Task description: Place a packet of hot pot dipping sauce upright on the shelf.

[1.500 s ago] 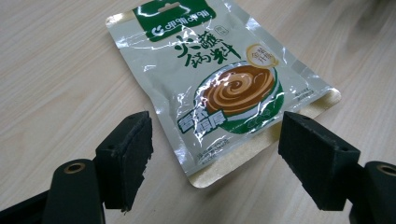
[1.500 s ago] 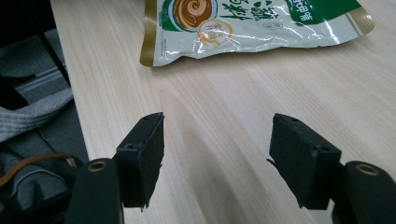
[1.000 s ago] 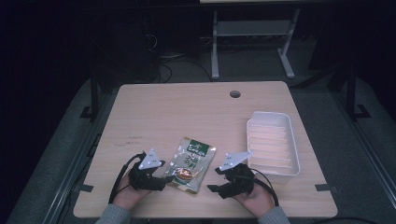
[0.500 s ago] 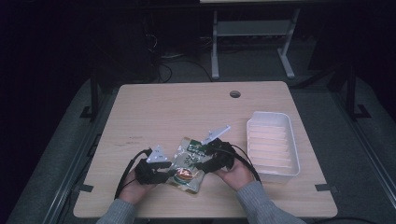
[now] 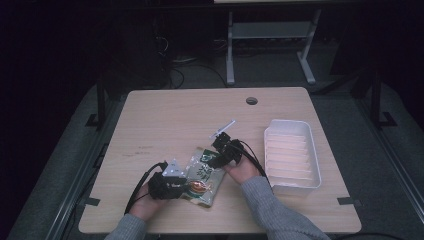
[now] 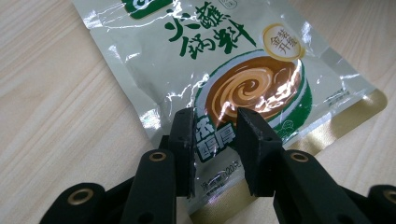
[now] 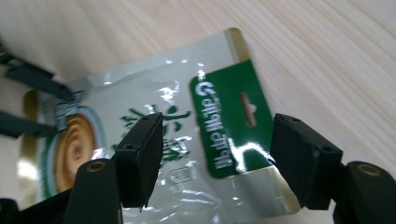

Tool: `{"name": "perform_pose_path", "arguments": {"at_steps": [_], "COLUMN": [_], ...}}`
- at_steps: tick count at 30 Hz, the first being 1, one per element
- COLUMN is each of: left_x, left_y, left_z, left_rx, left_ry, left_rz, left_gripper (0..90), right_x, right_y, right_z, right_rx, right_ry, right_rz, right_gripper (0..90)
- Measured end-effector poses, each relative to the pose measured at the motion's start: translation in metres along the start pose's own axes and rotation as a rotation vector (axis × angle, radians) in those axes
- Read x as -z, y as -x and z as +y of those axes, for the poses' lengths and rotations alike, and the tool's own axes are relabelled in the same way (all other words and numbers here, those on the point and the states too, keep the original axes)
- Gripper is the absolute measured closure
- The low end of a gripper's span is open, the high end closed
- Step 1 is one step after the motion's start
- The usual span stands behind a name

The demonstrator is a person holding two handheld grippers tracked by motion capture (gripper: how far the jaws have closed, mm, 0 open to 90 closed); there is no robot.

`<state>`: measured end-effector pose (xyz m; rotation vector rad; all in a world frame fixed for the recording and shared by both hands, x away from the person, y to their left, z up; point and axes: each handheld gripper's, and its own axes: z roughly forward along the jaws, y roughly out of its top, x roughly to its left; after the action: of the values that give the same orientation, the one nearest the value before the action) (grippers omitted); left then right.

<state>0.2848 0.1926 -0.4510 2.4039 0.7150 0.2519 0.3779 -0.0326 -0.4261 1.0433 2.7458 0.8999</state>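
A silvery food pouch (image 5: 204, 174) with green print and a brown swirl picture lies flat on the wooden table (image 5: 165, 120), near the front. My left gripper (image 5: 185, 186) is at the pouch's near end. Its jaws have just been closing and now pinch the bottom edge of the pouch (image 6: 224, 70) between them, as the left gripper (image 6: 215, 135) view shows. My right gripper (image 5: 214, 159) is at the far end of the pouch. There the right gripper (image 7: 217, 149) stands open, its jaws on either side of the green header of the pouch (image 7: 229, 116), apart from it.
A white ribbed tray (image 5: 312, 150) stands at the right side of the table. A round cable hole (image 5: 251, 100) sits near the far edge. Black cables trail from both grippers toward the front edge. Dark floor and a metal stand lie beyond the table.
My right hand has moved from the front edge up and left to the pouch's far end. The left gripper has closed in on the pouch's near edge.
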Motion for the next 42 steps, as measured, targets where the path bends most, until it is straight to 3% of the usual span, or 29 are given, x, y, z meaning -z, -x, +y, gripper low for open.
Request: {"name": "perform_pose_path", "arguments": {"at_steps": [4,6,10,13,16,19,21,22,23,24,27,35,39,42], "left_x": [-0.001,-0.001,-0.002,-0.002,-0.002,-0.002,-0.002,-0.003,-0.003,-0.003,-0.003,-0.004,-0.001,0.003], "left_y": [0.0,0.0,0.0,0.0,0.0,0.0,0.0,0.001,0.001,0.001,0.001,0.002,0.005,0.006], "left_z": [-0.001,-0.001,-0.002,-0.002,-0.002,-0.002,-0.002,-0.002,-0.002,-0.002,-0.002,-0.001,0.0,0.002], "left_rx": [0.001,0.006,0.006,0.009,0.01,0.01,0.008,0.009,0.009,0.008,0.009,0.009,-0.008,-0.014], "left_ry": [0.0,0.002,0.003,0.005,0.004,0.004,0.002,0.003,0.003,0.003,0.003,0.006,0.009,0.032], "left_rz": [-0.005,-0.011,-0.013,-0.017,-0.014,-0.015,-0.014,-0.013,-0.013,-0.011,-0.011,-0.012,0.012,0.023], "left_gripper": [68.2,68.2,68.1,67.6,67.4,66.6,66.2,66.1,66.0,66.0,65.8,65.2,63.7,63.2], "right_x": [-0.006,-0.012,-0.017,-0.019,-0.016,-0.01,-0.009,-0.007,-0.007,-0.006,-0.007,-0.028,-0.029,-0.028], "right_y": [0.009,0.016,0.021,0.018,0.017,0.016,0.015,0.011,0.011,0.009,0.008,0.009,0.008,0.008], "right_z": [0.002,0.002,0.001,0.001,0.0,0.0,0.0,0.001,0.001,0.001,0.003,0.008,0.008,0.008], "right_rx": [-0.029,-0.068,-0.103,-0.086,-0.088,-0.086,-0.078,-0.05,-0.05,-0.029,-0.024,-0.035,-0.02,-0.021], "right_ry": [-0.026,-0.053,-0.075,-0.089,-0.069,-0.043,-0.043,-0.048,-0.048,-0.042,-0.037,-0.076,-0.076,-0.075], "right_rz": [-0.019,-0.015,0.024,0.04,0.058,0.107,0.116,0.141,0.141,0.139,0.189,0.18,0.153,0.169], "right_gripper": [33.5,33.4,35.7,36.4,39.7,46.3,49.1,55.4,55.4,61.2,67.4,75.2,85.8,88.2]}}
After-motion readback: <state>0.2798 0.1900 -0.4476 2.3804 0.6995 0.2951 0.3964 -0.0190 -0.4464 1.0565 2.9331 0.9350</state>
